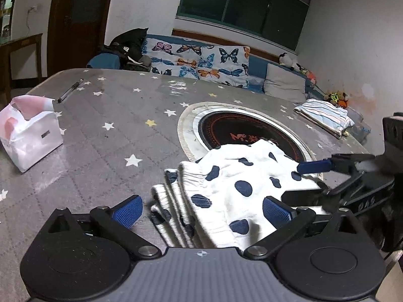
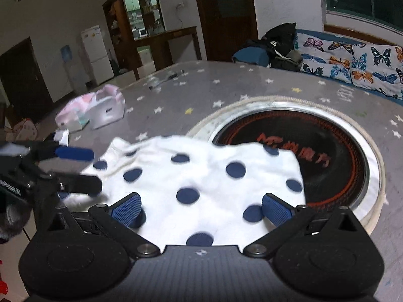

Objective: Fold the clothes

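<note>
Lying on grey star-print tabletop (image 1: 105, 115): white garment w/ navy dots (image 1: 234, 176), far edge draped over rim of round black inset burner (image 1: 241, 128) at centre. Showing ribbed bands stacked in folds at garment's left end in left wrist view. Hovering over it: left gripper (image 1: 201, 210), jaws apart, blue pads either side of cloth, not clamped. Same for right gripper (image 2: 201, 210), jaws apart w/ spotted fabric between and beneath. Reaching in from right of left view, right gripper's blue fingertip (image 1: 314, 166) just above garment's right edge; whether touching, can't tell. Sitting well apart: white-pink bag (image 1: 30, 136) at left of tabletop, pen (image 1: 70, 90) behind it, folded striped cloth (image 1: 325, 118) at far right. Butterfly-print sofa cover (image 1: 201, 60) beyond tabletop
</note>
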Available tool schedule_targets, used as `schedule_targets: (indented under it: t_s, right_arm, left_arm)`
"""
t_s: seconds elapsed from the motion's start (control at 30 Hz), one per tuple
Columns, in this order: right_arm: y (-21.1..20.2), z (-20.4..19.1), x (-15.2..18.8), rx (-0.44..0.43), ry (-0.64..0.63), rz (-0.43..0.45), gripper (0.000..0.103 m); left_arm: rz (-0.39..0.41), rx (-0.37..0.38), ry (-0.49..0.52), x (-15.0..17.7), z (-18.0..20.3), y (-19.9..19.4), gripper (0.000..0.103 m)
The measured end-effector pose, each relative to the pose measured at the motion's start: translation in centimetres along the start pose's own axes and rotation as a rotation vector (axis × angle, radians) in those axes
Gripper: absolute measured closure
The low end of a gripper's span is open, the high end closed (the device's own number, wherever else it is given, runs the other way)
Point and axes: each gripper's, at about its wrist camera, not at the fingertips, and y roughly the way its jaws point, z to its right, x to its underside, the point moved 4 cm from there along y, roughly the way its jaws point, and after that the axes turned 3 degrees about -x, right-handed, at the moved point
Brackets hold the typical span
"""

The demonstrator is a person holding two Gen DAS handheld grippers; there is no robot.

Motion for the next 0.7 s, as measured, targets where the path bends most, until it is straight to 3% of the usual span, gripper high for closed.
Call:
schedule_targets:
  t_s: [0.3, 0.47, 0.7]
  right_arm:
    - [-0.3, -0.6, 2.0, 0.068, -0.044, -0.016, 0.0]
    - [-2.9, -0.1, 2.9, 0.066, -0.029, 0.013, 0.0]
    - [-3.9, 0.9, 5.5, 0.066, 0.01, -0.023, 0.0]
  left_arm:
    - [-0.03, -0.081, -0.051, 0.6, -1.7, 1.1, 0.0]
    - [-0.031, -0.089, -0.064, 1.1, -2.4, 1.1, 0.0]
    - [-0.044, -0.107, -0.075, 1.2, -2.5, 1.4, 0.0]
